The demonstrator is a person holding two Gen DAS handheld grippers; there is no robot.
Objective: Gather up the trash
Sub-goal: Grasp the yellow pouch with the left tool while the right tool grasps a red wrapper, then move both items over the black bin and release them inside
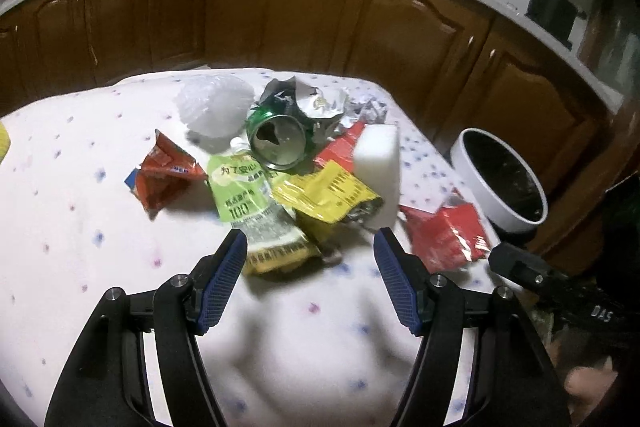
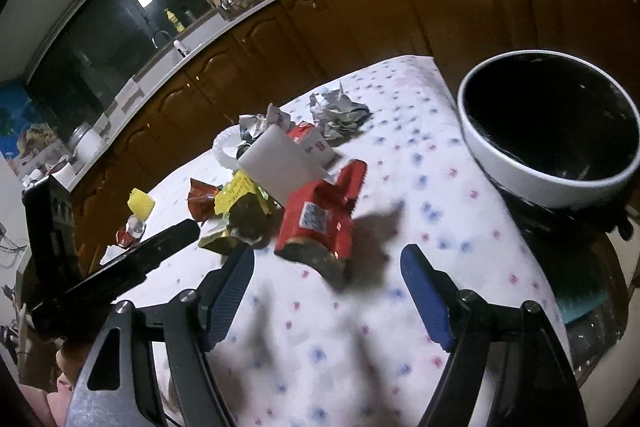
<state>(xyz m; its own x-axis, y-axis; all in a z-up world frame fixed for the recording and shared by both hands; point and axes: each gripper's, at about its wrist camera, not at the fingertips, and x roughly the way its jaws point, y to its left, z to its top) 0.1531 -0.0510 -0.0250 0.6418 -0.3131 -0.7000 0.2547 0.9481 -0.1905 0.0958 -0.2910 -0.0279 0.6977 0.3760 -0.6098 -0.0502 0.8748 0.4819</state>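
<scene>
Trash lies heaped on the spotted tablecloth (image 1: 80,227): a crushed green can (image 1: 276,143), a green pouch (image 1: 248,195), a yellow wrapper (image 1: 328,195), a red-brown wrapper (image 1: 164,175), a white sponge block (image 1: 378,171) and a red wrapper (image 1: 448,235). My left gripper (image 1: 310,247) hovers open just short of the green pouch and yellow wrapper, nothing between its fingers. In the right wrist view my right gripper (image 2: 330,259) stands open just short of the red wrapper (image 2: 320,219), its fingers empty. The white sponge block (image 2: 280,163) leans behind that wrapper.
A white bin with a black liner (image 1: 500,179) stands past the table's right edge, large in the right wrist view (image 2: 552,123). Crumpled foil (image 2: 340,111) and a clear plastic bag (image 1: 216,107) lie at the far side. Wooden cabinets (image 1: 280,11) run behind.
</scene>
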